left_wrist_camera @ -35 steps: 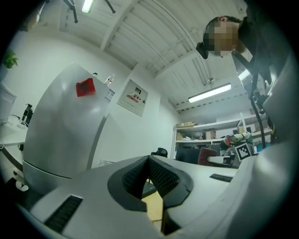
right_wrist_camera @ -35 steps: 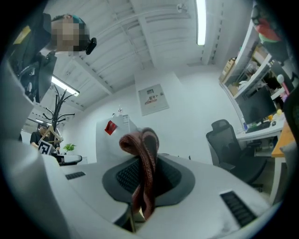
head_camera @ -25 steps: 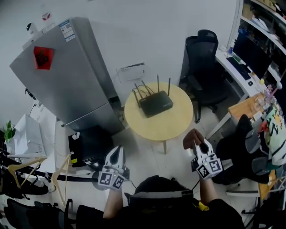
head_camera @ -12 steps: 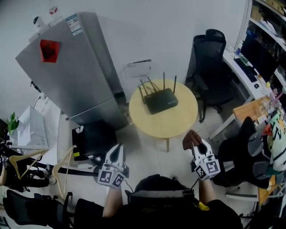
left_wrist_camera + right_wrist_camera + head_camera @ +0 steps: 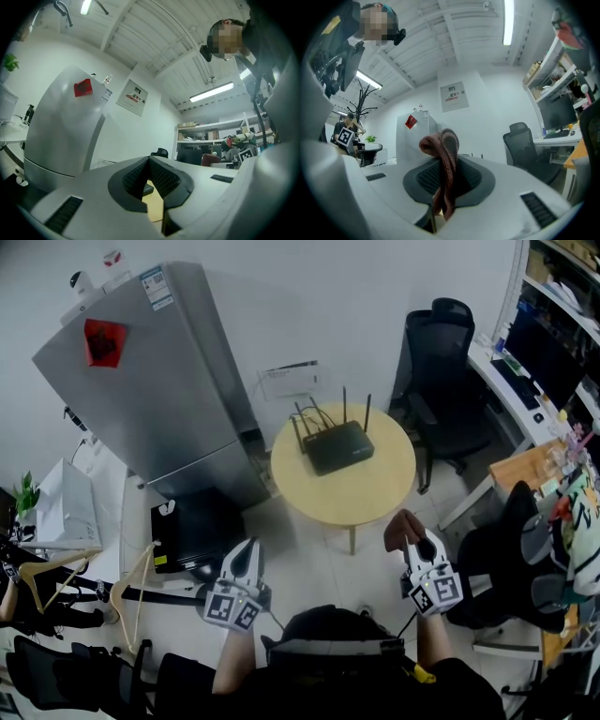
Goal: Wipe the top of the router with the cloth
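One tall silver fridge (image 5: 141, 381) is the largest thing here, standing against the white wall with a red sticker on its door. Next down is the round, pale yellow table (image 5: 361, 498), just to the right of the fridge on a light floor. A black office chair (image 5: 441, 362) stands behind it, and a desk (image 5: 511, 381) with a monitor runs along the right wall.

The router (image 5: 339, 447) lies on the far half of the table. It is a flat black box with a plain dark top, several thin antennas standing upright along its back edge and cables trailing behind it.

Both grippers hang over the floor on the near side of the table, well apart from the router. The left gripper (image 5: 246, 547) has its jaws brought together at the tips with nothing between them. The right gripper (image 5: 417, 545) is clamped on the cloth (image 5: 403, 527), a small reddish-brown rag bunched at its tip.

Only the head view shows the router's whole top. The left gripper view catches just a sliver of tabletop and a dark router corner through the gap under its pads. The right gripper view shows the cloth best (a ribbed loop folded over above the jaws, its ends hanging down between them).
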Demonstrator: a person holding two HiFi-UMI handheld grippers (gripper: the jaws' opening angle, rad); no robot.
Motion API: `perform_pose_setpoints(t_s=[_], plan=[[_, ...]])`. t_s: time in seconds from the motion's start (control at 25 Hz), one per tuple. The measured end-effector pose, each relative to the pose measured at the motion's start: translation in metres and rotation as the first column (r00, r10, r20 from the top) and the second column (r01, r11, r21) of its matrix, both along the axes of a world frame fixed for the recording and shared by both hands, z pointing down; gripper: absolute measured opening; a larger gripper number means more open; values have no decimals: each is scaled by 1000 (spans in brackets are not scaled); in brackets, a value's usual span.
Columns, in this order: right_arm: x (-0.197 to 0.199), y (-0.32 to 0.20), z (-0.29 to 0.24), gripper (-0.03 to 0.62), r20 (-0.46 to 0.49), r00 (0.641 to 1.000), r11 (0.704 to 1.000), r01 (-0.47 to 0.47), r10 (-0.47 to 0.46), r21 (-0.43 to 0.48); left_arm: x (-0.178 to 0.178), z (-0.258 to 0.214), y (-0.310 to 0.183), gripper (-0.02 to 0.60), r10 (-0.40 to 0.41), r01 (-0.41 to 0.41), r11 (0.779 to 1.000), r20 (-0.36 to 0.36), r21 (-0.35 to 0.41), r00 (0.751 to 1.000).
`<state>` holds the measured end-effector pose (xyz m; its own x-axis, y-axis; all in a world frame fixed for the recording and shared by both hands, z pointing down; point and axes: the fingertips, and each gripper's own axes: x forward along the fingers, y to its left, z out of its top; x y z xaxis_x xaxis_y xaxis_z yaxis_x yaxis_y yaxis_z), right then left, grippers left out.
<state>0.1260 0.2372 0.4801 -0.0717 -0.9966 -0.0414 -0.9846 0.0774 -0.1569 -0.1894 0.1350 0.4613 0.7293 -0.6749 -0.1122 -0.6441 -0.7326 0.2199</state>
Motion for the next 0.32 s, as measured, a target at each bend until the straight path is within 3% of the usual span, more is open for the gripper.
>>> perform_pose_setpoints(t_s=[0.32], plan=[[-2,8,7,55,11,1000,1000,2,-2,-19,-7,13,2,-6,-17,17,999,20,-32,1000]])
